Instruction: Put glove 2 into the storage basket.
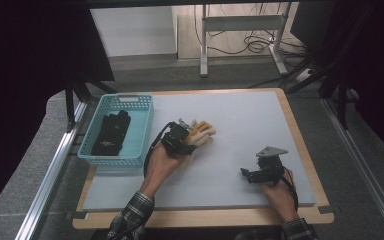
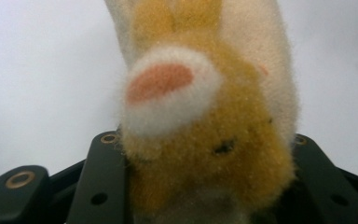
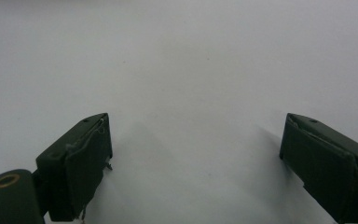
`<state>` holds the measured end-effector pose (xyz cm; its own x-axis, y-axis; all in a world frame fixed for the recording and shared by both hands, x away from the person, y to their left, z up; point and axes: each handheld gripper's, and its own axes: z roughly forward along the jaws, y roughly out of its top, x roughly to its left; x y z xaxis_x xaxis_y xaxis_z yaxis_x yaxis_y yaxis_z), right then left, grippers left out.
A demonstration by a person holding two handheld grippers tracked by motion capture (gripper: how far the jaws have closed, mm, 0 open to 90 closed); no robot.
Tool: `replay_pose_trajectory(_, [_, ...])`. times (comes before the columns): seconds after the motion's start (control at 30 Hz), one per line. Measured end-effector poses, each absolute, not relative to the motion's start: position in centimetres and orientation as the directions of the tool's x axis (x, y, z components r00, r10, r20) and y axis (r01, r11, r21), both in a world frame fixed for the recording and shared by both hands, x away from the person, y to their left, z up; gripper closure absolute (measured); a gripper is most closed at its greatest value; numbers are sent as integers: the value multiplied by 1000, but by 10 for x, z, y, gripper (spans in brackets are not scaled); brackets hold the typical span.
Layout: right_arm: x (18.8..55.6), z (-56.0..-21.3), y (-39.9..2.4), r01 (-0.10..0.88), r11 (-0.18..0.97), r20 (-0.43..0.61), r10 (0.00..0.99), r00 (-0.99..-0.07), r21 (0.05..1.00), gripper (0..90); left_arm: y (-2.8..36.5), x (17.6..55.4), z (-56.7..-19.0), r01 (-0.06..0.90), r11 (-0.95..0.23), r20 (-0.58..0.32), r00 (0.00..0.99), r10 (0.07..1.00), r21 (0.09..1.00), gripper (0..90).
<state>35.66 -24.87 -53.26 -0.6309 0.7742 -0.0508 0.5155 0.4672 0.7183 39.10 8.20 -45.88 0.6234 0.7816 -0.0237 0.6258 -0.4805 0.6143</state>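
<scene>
From above, the left hand-held gripper [image 1: 192, 140] at frame centre clamps a plush toy [image 1: 201, 133], whose length points right, away from the blue basket [image 1: 142, 131] at its left. In the left gripper view, both jaws squeeze the toy [image 2: 205, 140]. The right hand-held gripper [image 3: 196, 163] gapes empty over the worktop [image 3: 191, 60].

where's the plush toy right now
In the high view the plush toy is left of the table's centre, clamped in the left tongs, just right of the turquoise basket; the left gripper view shows it between the jaws.

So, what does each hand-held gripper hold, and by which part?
The left hand-held gripper clamps the plush toy around its orange body. The right hand-held gripper holds nothing.
</scene>
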Motion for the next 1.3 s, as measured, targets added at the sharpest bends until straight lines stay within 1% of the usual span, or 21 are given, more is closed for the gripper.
replay_pose_trajectory(0.13, [357,-533,-249,516,467,-51,774,-631,718,89,97,395,-444,632,-468,-8,600,800,618,550])
replay_pose_trajectory(0.33, [357,-533,-249,515,467,-51,774,-631,718,89,126,402,-422,660,-408,3,524,852,632,547])
replay_pose_trajectory(0.7, [357,-533,-249,515,467,-51,774,-631,719,89,180,414,-405,706,-318,23,394,919,633,544])
replay_pose_trajectory(0.77, [357,-533,-249,515,467,-51,774,-631,719,89,195,415,-404,718,-286,18,356,934,634,544])
replay_pose_trajectory(0.9, [357,-533,-249,515,467,-51,774,-631,719,89,220,417,-404,739,-235,12,294,956,631,543])
replay_pose_trajectory(0.93, [357,-533,-249,515,467,-51,774,-631,719,89,220,417,-404,739,-235,12,294,956,631,543])
replay_pose_trajectory(0.97, [357,-533,-249,515,467,-51,774,-631,719,88,231,419,-405,750,-211,12,262,965,627,542])
replay_pose_trajectory(1.0, [357,-533,-249,515,467,-51,774,-631,719,89,231,419,-405,750,-211,12,262,965,627,542])
replay_pose_trajectory(1.03, [357,-533,-249,515,467,-51,774,-631,719,89,241,421,-409,763,-188,8,233,973,619,542])
replay_pose_trajectory(1.07, [357,-533,-249,515,467,-51,774,-631,719,89,241,421,-409,763,-188,8,233,973,619,542])
replay_pose_trajectory(1.1, [357,-533,-249,515,467,-51,774,-631,719,89,250,424,-414,774,-169,10,206,978,610,542])
replay_pose_trajectory(1.13, [357,-533,-249,515,467,-51,774,-631,719,88,250,424,-414,774,-169,10,206,978,610,541])
replay_pose_trajectory(1.17, [357,-533,-249,515,467,-51,774,-631,719,89,256,427,-420,791,-151,7,183,983,593,541])
replay_pose_trajectory(1.27, [357,-533,-249,515,467,-51,774,-631,719,89,260,431,-427,802,-134,0,165,986,582,539])
replay_pose_trajectory(1.3, [357,-533,-249,515,467,-51,774,-631,719,88,262,435,-435,811,-124,-4,153,988,572,538])
